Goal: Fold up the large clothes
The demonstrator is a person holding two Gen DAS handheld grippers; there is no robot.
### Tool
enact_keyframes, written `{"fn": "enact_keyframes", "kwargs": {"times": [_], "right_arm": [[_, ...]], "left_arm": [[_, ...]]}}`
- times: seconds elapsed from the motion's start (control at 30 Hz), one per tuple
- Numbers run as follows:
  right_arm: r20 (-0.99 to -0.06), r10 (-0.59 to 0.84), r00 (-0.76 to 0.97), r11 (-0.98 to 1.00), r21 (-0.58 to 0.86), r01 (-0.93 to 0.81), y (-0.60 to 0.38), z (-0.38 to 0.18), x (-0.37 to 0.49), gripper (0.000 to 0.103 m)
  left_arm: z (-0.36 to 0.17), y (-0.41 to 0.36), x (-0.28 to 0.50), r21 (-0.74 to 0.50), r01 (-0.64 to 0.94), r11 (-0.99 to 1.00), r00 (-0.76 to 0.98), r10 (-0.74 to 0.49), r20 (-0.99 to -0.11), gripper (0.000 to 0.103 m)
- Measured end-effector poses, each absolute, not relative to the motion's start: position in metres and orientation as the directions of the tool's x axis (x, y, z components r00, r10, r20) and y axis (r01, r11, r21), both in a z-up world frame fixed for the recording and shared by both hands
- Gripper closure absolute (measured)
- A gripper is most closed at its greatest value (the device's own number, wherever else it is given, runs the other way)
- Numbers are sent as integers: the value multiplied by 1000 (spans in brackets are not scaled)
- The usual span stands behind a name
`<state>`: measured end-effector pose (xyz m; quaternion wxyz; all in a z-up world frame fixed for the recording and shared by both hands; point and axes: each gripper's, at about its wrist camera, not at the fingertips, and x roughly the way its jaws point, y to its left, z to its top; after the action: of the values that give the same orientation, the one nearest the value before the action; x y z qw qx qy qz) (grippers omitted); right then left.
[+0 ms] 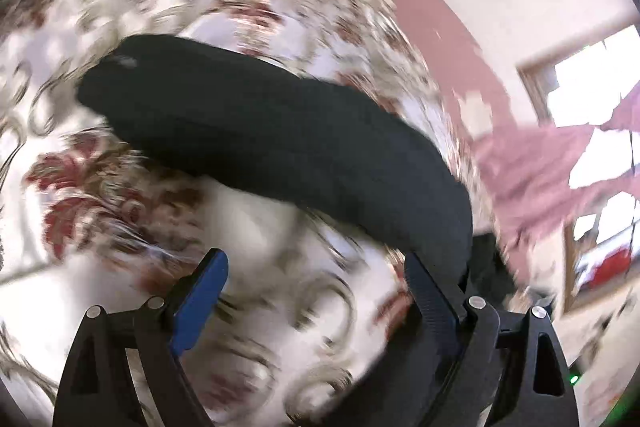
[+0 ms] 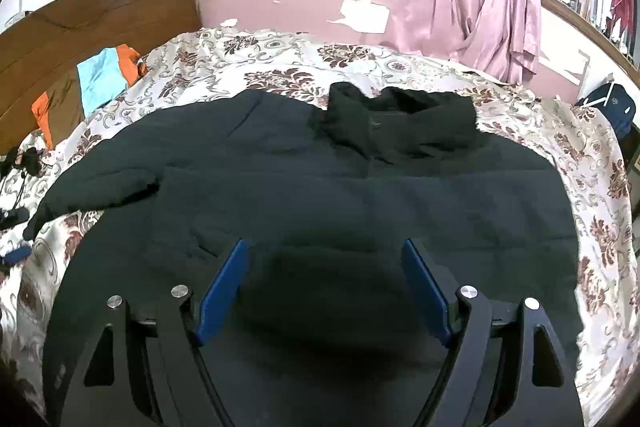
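Lying flat on the bed [image 2: 280, 51] for folding, the black jacket [image 2: 320, 195] is overlooked by the right gripper [image 2: 324, 283] and left gripper [image 1: 316, 283], fingers apart, nothing held.

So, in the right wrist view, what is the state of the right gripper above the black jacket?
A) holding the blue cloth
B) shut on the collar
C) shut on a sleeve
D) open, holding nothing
D: the right gripper has its blue fingers wide apart over the black jacket, with nothing between them.

Your black padded jacket [image 2: 320, 195] spread flat on the floral bed [image 2: 400, 63], collar at the far end, one sleeve [image 1: 272, 135] stretched out sideways
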<state>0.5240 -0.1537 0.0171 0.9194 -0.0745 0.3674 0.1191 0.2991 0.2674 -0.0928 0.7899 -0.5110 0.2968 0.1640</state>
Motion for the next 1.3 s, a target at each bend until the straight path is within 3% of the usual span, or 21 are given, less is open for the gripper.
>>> {"fn": "enact_keyframes", "kwargs": {"times": [0.13,0.5,0.73,0.9,0.93,1.07,1.13,1.3], "right_arm": [[-715,127,688,962,-80,-261,-137,-2,531,28],[-780,65,623,955,-132,-266,-107,-53,549,27],[-797,39,603,956,-146,-254,-104,-71,550,11],[-801,81,593,964,-88,-250,-111,-76,552,8],[-801,81,593,964,-88,-251,-111,-76,552,8],[-803,80,591,964,-88,-251,-112,-77,554,7],[-805,82,588,964,-84,-251,-112,-77,554,7],[-820,102,564,965,-56,-256,-116,-69,557,7]], "left_arm": [[-112,300,289,-767,-568,299,800,-18,-599,14],[-168,354,301,-794,-603,77,794,-39,-606,13],[-168,355,307,-804,-583,116,809,-6,-587,13],[-166,356,306,-809,-573,130,818,25,-575,15],[-165,356,305,-808,-575,131,817,38,-575,21],[-155,359,304,-789,-593,160,805,85,-587,67],[-143,359,303,-769,-607,199,794,115,-597,82],[-87,352,310,-689,-609,393,790,218,-573,95]]}}
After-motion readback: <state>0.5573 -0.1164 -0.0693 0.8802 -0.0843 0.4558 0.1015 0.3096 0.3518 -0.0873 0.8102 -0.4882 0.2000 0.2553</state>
